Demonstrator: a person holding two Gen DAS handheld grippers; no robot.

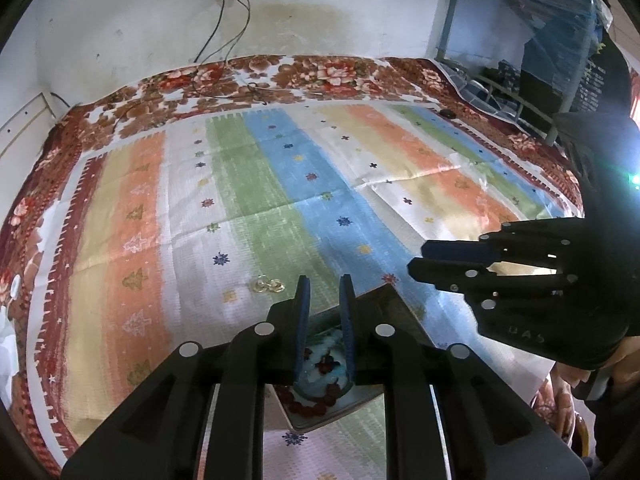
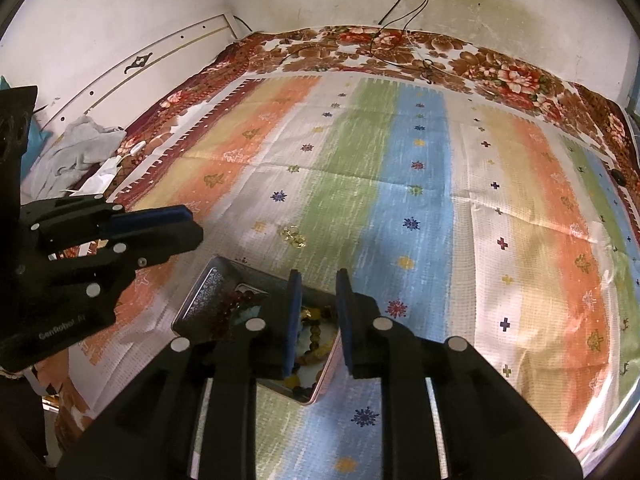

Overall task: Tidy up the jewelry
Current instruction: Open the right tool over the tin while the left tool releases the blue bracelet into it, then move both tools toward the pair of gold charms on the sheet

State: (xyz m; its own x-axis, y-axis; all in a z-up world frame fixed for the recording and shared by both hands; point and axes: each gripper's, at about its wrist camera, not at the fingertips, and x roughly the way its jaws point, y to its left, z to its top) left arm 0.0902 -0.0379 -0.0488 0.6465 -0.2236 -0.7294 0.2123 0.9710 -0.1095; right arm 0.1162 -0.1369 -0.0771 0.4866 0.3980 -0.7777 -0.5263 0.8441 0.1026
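Observation:
An open metal jewelry tin [image 2: 208,296] lies on the striped cloth near the front; it also shows in the left wrist view [image 1: 384,300]. Dark red bead bracelets [image 1: 316,404] and yellow beads [image 2: 316,344] lie inside it. A pair of gold earrings [image 1: 269,285] lies on the cloth just beyond the tin, seen too in the right wrist view [image 2: 294,236]. My left gripper [image 1: 324,284] hovers over the tin, jaws slightly apart and empty. My right gripper [image 2: 318,280] hovers over the tin's other side, jaws slightly apart and empty.
The striped cloth [image 1: 280,184] covers a floral blanket [image 1: 280,72] on a bed. Cables [image 1: 224,40] hang from a wall socket at the back. A grey garment [image 2: 76,152] lies at the left. A blue metal rack [image 1: 520,40] stands at the right.

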